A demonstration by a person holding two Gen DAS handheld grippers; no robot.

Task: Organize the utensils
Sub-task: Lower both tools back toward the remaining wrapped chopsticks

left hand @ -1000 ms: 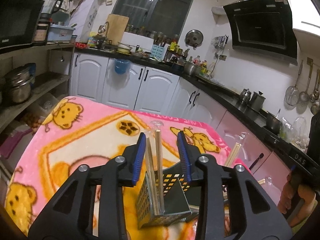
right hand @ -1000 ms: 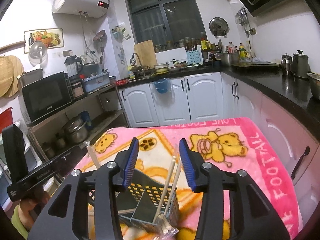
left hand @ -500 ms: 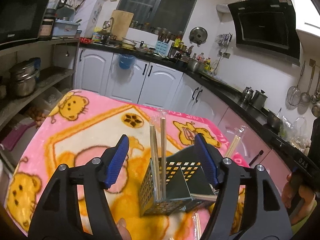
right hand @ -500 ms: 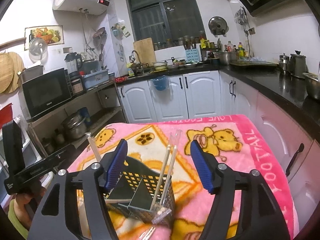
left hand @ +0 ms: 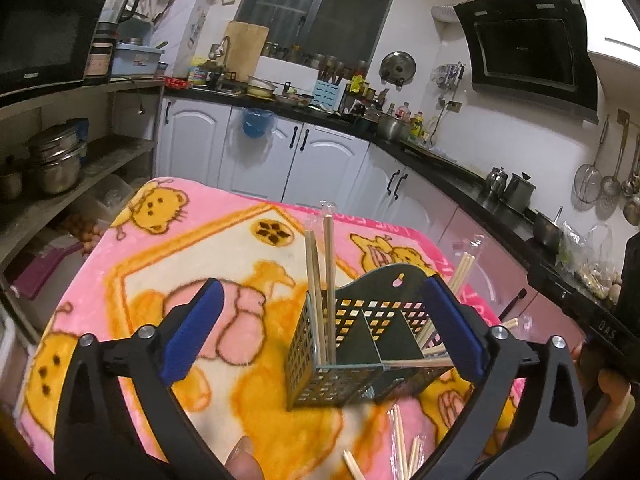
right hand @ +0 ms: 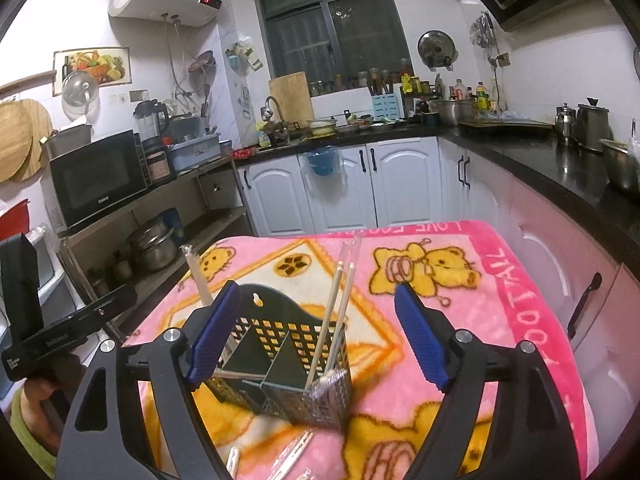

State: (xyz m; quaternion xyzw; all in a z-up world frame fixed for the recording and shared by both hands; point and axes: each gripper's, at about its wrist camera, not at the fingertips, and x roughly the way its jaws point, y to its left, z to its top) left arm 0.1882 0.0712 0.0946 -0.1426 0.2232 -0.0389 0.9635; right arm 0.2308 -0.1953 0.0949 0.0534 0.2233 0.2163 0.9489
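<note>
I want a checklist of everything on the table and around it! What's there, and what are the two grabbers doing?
Surface: pink bear blanket covers the table.
Job's things: dark basket with dividers stands upright; one chopstick pair leans in one end compartment, another pair in the other end.
Clutter: loose wrapped chopsticks lie on the blanket in front of the basket.
Grippers: left gripper and right gripper have both just been opening; jaws wide, pads off the chopsticks, nothing held.
Cables: a cord hangs from a wall socket.
Surroundings: microwave, white cabinets, black counter, pots on shelves.
</note>
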